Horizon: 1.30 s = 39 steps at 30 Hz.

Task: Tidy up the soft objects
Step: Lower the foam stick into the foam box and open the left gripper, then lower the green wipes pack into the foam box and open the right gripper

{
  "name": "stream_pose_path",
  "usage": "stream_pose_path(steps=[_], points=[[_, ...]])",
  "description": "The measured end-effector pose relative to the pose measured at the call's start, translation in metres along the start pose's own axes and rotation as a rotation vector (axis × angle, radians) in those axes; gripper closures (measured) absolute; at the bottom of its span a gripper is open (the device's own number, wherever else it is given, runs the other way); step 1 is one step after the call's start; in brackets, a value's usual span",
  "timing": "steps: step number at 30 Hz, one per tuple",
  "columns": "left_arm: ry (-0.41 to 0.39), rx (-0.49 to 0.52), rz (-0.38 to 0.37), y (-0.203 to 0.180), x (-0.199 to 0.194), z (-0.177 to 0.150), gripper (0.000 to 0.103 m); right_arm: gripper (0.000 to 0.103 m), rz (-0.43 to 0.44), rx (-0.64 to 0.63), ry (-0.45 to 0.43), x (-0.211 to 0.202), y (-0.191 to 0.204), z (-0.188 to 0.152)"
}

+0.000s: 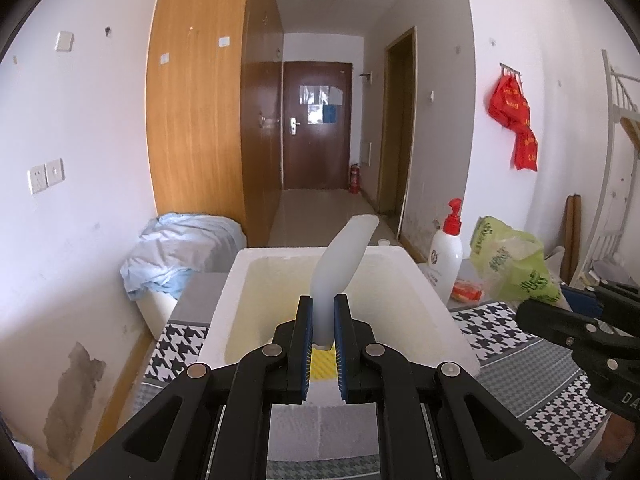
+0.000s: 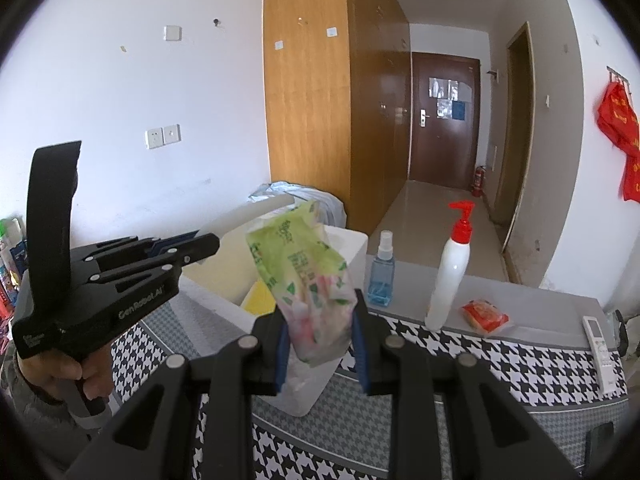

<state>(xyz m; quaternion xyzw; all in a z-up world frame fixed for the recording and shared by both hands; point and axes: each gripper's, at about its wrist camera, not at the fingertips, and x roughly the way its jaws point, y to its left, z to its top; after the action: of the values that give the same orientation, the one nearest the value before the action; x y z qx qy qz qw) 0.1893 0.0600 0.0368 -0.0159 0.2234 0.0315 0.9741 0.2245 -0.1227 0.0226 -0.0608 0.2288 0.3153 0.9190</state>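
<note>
My left gripper (image 1: 323, 308) is shut on a soft translucent white tube (image 1: 346, 256) that sticks up and leans right, above the white foam box (image 1: 236, 280). A yellow sponge (image 1: 322, 364) lies inside the box near its front wall. In the right wrist view my right gripper (image 2: 320, 332) is shut on a green tissue pack (image 2: 306, 276), held up just right of the foam box (image 2: 352, 248). The same green pack (image 1: 512, 264) shows at the right of the left wrist view. A hand (image 2: 60, 376) holds the left gripper (image 2: 200, 246) over the box.
On the houndstooth cloth (image 2: 480, 356) stand a white pump bottle (image 2: 450, 276), a blue spray bottle (image 2: 382, 272), a red packet (image 2: 484, 316) and a white remote (image 2: 598, 348). A blue sheet (image 1: 180, 248) is heaped on a bin at the left. A wooden wardrobe (image 1: 200, 100) stands behind.
</note>
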Motion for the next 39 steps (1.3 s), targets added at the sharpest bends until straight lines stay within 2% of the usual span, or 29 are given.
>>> stream_pose_path(steps=[6, 12, 14, 17, 18, 19, 21, 23, 25, 27, 30, 39], points=[[0.017, 0.003, 0.005, 0.002, 0.010, 0.001, 0.092, 0.072, -0.010, 0.004, 0.006, 0.003, 0.000, 0.002], [0.028, 0.009, 0.020, 0.003, 0.016, 0.001, 0.082, 0.072, -0.019, 0.004, 0.014, 0.006, 0.001, 0.003], [0.028, 0.007, 0.024, 0.003, 0.016, 0.001, 0.082, 0.072, -0.022, 0.008, 0.016, 0.006, 0.000, 0.003], [0.026, 0.001, 0.025, 0.006, 0.015, 0.000, 0.073, 0.072, -0.029, 0.009, 0.019, 0.008, 0.000, 0.004], [0.025, 0.002, 0.027, 0.006, 0.014, 0.000, 0.062, 0.072, -0.030, 0.009, 0.019, 0.008, -0.001, 0.004], [0.022, -0.001, 0.028, 0.007, 0.014, -0.001, 0.046, 0.072, -0.030, 0.008, 0.020, 0.009, 0.000, 0.004], [0.001, -0.011, 0.033, 0.010, 0.009, -0.001, 0.030, 0.072, -0.031, 0.008, 0.020, 0.009, 0.000, 0.004], [-0.014, -0.019, 0.039, 0.013, 0.005, -0.001, 0.026, 0.072, -0.034, 0.005, 0.020, 0.009, 0.002, 0.005], [-0.025, -0.020, 0.048, 0.015, 0.002, -0.001, 0.015, 0.072, -0.033, 0.003, 0.016, 0.009, 0.004, 0.006], [-0.036, -0.017, 0.057, 0.017, -0.002, -0.001, 0.012, 0.072, -0.033, 0.000, 0.012, 0.009, 0.004, 0.007], [-0.052, -0.023, 0.074, 0.021, -0.005, -0.002, 0.002, 0.072, -0.033, -0.004, 0.011, 0.011, 0.007, 0.009], [-0.063, -0.029, 0.105, 0.033, -0.012, -0.003, 0.001, 0.072, -0.024, -0.019, 0.010, 0.017, 0.015, 0.015]])
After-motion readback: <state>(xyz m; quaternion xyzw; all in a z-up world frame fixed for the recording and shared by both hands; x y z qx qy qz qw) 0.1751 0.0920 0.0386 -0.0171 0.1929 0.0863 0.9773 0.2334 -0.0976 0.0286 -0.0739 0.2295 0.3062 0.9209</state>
